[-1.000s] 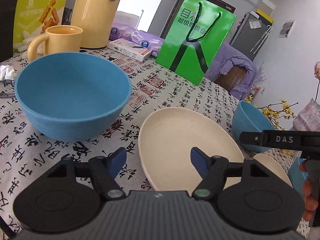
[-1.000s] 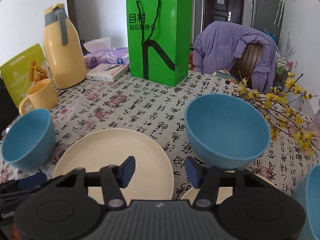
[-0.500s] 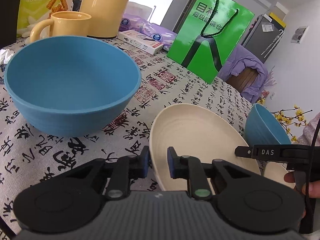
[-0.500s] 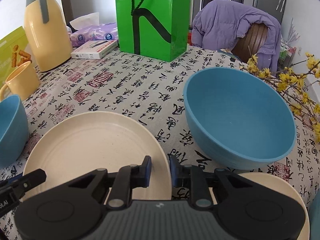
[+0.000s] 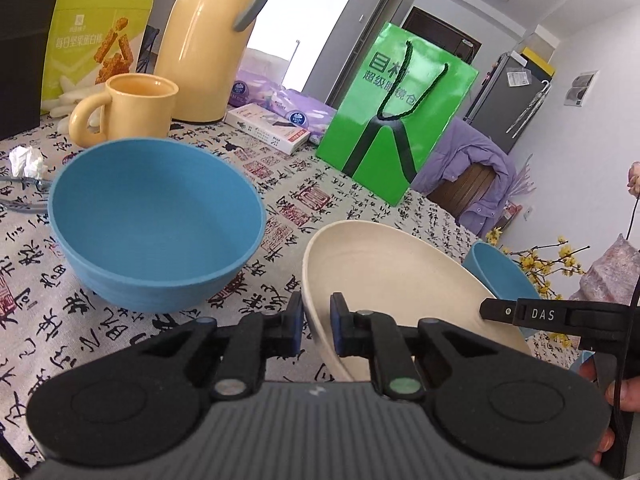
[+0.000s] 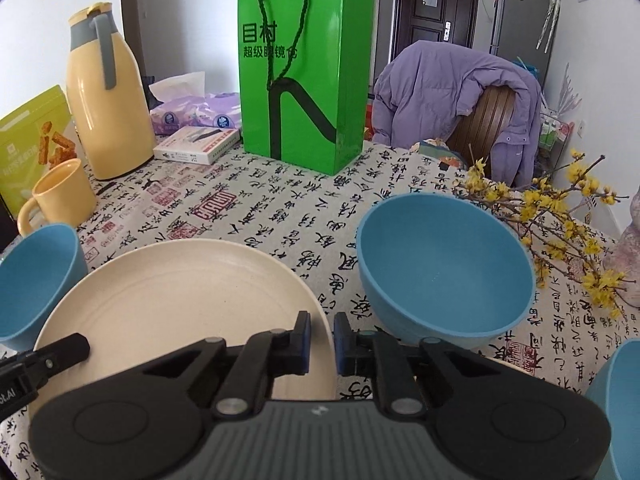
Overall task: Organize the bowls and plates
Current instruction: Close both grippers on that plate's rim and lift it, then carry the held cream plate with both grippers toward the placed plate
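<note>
Left wrist view, left to right:
- Snack pouch (image 5: pixel 96 44), lime green, standing at the far table edge.
- Yellow mug (image 5: pixel 132 110), just in front of the pouch.
- Yellow thermos jug (image 5: pixel 208 36) with grey handle, behind the mug.
- Blue bowl (image 5: pixel 156 220), upright on the calligraphy-print tablecloth (image 5: pixel 304 196).
- Left gripper (image 5: pixel 316 326): jaws closing, blue pads clamped on the near-left rim of the cream plate (image 5: pixel 384 276), one pad inside, one outside. The plate is tilted, its far side higher than the table.
- Flat white box (image 5: pixel 268 128) and purple tissue packs (image 5: pixel 280 100), behind the bowl.
- Green paper bag (image 5: pixel 396 116), upright, past the plate.
- Second blue bowl (image 5: pixel 500 272), partly hidden behind the plate's right edge.
- A finger of the right gripper (image 5: pixel 496 310) at the plate's right rim; a hand (image 5: pixel 608 392) at the frame edge.

Right wrist view, left to right:
- First blue bowl (image 6: pixel 36 280), beside the plate.
- Cream plate (image 6: pixel 180 304), between the two bowls.
- Right gripper (image 6: pixel 320 342): jaws closing, pads pinching the plate's near-right rim.
- Second blue bowl (image 6: pixel 440 264), upright, just right of the plate.
- Another cream plate (image 6: pixel 516 366), mostly hidden behind the gripper body.
- Yellow flowering branches (image 6: pixel 560 216), reaching over the table.
- Third blue bowl (image 6: pixel 616 396), at the right frame edge.
- Purple jacket (image 6: pixel 452 92) over a chair, beyond the table.
</note>
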Demonstrator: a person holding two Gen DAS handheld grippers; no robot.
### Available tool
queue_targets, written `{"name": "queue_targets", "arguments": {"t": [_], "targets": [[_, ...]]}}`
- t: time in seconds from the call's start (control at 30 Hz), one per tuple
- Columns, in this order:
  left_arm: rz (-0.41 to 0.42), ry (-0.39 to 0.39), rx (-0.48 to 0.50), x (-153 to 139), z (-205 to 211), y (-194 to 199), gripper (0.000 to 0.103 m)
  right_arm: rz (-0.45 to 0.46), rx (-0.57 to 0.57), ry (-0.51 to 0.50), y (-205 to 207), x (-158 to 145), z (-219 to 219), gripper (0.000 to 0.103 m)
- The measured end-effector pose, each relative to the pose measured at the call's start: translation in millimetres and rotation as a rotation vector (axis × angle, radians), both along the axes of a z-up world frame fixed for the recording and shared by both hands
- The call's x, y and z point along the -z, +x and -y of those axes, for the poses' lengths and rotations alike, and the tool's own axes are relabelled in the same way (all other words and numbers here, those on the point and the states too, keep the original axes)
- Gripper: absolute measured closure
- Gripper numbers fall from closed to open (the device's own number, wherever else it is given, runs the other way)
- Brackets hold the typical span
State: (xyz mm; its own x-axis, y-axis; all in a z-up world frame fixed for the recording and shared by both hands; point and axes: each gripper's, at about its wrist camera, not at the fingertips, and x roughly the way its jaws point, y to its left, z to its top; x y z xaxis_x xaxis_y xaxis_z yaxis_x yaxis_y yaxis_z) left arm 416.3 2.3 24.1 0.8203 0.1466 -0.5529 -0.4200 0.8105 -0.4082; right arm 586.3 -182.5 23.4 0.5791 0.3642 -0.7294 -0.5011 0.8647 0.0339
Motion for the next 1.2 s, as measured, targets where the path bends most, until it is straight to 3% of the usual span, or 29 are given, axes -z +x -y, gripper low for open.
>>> {"name": "queue_targets", "arguments": {"t": [0.33, 0.77, 1.0, 1.2], "targets": [[0.068, 0.013, 0.037, -38, -13, -44, 0.090, 0.067, 0.023, 0.041, -57, -42, 5, 0.093], [0.163, 0.118, 0.153, -76, -56, -122, 0.090, 0.143, 0.075, 0.151, -156, -72, -11, 0.094], [0.183, 0.184, 0.239, -74, -77, -168, 0.090, 0.199, 0.126, 0.212, -223, -74, -23, 0.095], [0.181, 0.212, 0.314, -56, -87, -218, 0.089, 0.239, 0.166, 0.205, -287, -61, -31, 0.095]]}}
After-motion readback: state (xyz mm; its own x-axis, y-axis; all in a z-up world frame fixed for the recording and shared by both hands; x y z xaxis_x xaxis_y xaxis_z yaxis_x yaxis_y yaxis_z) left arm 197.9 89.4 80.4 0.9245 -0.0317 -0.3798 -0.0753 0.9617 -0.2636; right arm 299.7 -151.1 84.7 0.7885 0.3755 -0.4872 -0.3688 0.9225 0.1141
